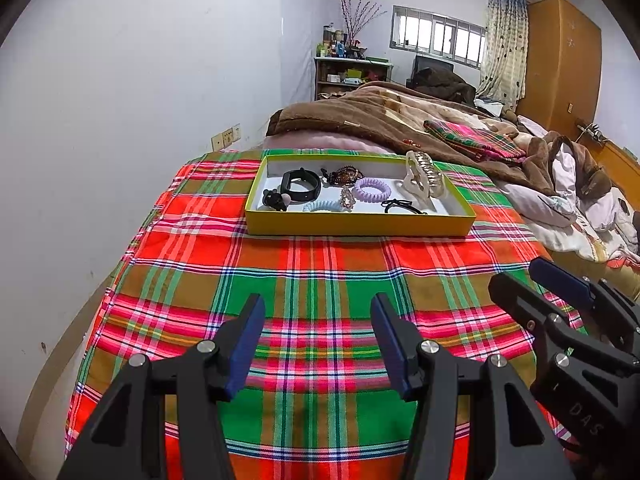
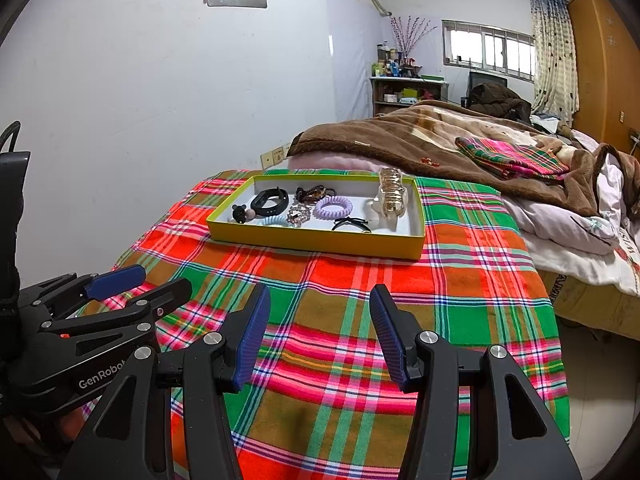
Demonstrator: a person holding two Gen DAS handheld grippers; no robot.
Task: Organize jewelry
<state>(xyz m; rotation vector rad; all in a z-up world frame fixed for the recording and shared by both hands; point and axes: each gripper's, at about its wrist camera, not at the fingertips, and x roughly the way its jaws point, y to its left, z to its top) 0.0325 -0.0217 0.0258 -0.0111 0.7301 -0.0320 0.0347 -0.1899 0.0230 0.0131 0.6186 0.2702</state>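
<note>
Inside yellow tray [image 1: 360,226]: black band [image 1: 301,186], lilac coil tie [image 1: 372,187], probably hair claw [image 1: 423,178].

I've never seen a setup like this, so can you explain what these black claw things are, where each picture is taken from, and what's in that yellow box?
The claws are two hand-held grippers with blue pads, each carrying a camera. One picture looks along the left gripper, the other along the right gripper; each also glimpses the other at its edge. Both are open and hold nothing. Ahead, on a plaid cloth over a bed, sits a yellow tray holding a black wristband, a purple coil hair tie, a pale blue one and a large hair claw.
</note>
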